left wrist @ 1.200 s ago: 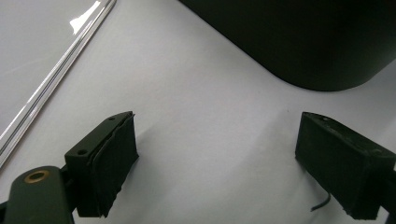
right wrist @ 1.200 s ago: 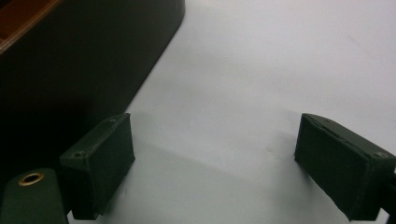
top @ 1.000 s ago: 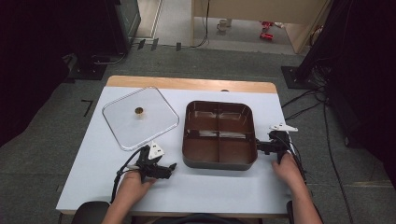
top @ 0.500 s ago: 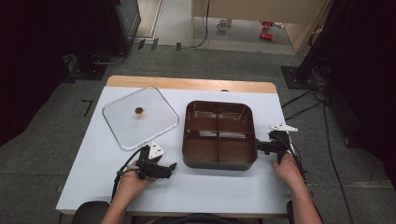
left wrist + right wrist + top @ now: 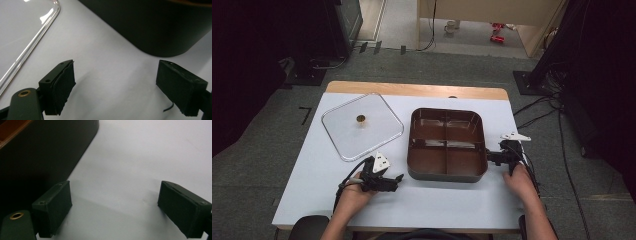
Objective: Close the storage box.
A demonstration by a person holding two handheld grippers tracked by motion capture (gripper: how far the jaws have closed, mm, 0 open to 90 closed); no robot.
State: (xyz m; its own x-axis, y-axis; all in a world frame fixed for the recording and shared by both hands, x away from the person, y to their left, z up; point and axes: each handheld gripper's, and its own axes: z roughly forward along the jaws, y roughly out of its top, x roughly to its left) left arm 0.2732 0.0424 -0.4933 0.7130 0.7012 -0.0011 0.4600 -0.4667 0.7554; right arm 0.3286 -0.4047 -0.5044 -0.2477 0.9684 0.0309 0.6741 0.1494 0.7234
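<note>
The bench (image 5: 442,200) has a plain white top with a pale wood strip along its far edge. On it lies a clear, colourless square lid (image 5: 362,126) with a small brass-coloured knob (image 5: 361,118) at its middle; its rim catches bright white glints. Beside it sits a four-compartment tray (image 5: 446,143), glossy reddish brown inside and near-black on its outer wall. The left tongs (image 5: 398,179) are matt black, with a pale grey three-cornered plate on top; in the left gripper view a brass-coloured rivet shows on one arm. The right tongs (image 5: 488,156) are black too, with the same grey plate. The floor (image 5: 272,165) is dull grey carpet.
</note>
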